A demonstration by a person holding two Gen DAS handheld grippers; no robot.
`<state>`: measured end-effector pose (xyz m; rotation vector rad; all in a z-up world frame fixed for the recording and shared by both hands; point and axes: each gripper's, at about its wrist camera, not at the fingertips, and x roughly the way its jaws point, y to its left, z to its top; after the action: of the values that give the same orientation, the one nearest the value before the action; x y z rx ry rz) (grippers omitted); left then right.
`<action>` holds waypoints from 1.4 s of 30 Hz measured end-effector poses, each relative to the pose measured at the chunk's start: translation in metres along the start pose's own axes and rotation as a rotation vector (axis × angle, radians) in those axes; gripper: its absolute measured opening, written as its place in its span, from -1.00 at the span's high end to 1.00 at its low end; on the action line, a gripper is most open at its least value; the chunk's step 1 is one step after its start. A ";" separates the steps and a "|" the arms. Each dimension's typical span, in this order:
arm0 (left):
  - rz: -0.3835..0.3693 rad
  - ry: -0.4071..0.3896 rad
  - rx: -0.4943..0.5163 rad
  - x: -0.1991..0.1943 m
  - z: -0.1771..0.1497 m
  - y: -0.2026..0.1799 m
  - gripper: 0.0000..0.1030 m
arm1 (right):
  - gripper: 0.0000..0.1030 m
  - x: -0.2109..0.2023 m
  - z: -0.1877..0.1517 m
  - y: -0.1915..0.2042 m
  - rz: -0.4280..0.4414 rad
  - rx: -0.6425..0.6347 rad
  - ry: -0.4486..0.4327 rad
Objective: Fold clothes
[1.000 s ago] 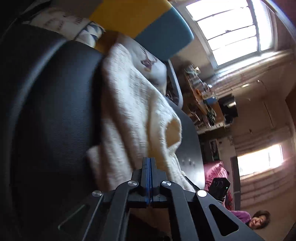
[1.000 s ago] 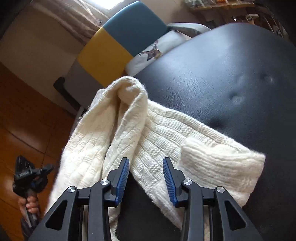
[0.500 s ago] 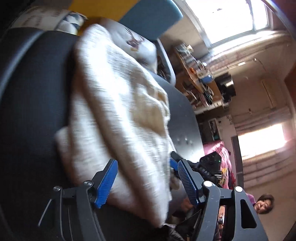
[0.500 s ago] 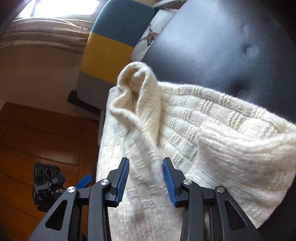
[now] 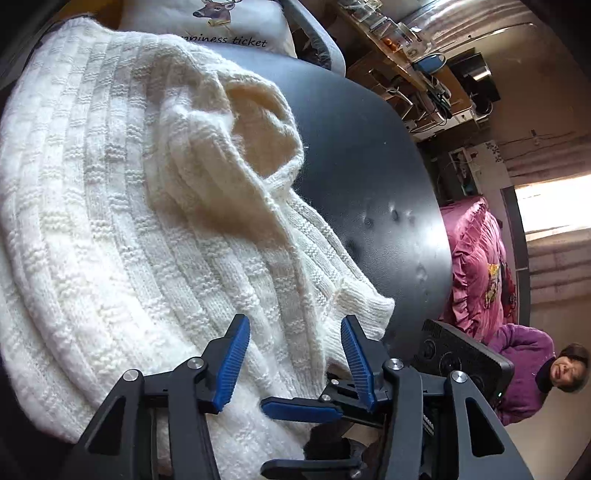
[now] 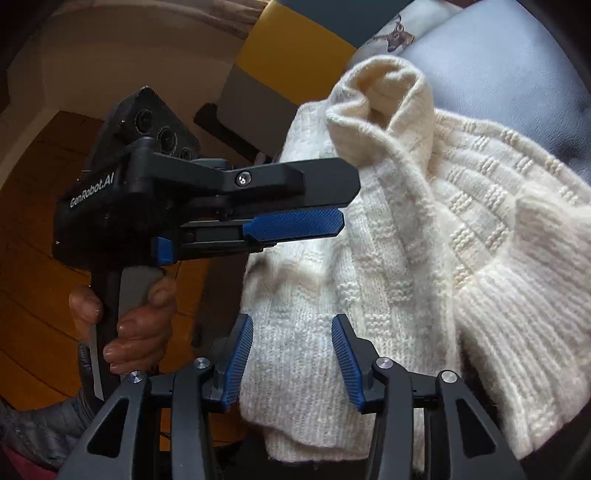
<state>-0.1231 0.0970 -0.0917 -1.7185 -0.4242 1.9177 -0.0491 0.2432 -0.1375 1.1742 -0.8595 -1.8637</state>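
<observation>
My left gripper (image 5: 293,354) stands with its blue pads spread apart over the near edge of the cream sweater (image 5: 147,206); a second ago it was pinched shut on that knit, so it has let go. My right gripper (image 6: 291,356) also gapes, as before, with the sweater's hem lying between its pads, not pinched. The sweater lies bunched on the black chair seat (image 5: 369,147), one edge hanging off. Only the right wrist view shows my hand (image 6: 136,321) around the left tool's handle above the wooden floor (image 6: 33,302). Only the left view shows the deer cushion (image 5: 221,22), a pink bedspread (image 5: 476,266) and a seated person in purple (image 5: 528,373).
</observation>
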 end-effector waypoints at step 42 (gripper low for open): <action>-0.065 -0.071 -0.029 -0.025 -0.020 0.066 0.94 | -0.27 0.053 0.078 -0.034 -0.037 0.005 -0.022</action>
<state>-0.1131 0.0268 -0.1105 -1.6386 -0.5306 1.9394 -0.1450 0.2249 -0.1609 1.1817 -0.8605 -1.9090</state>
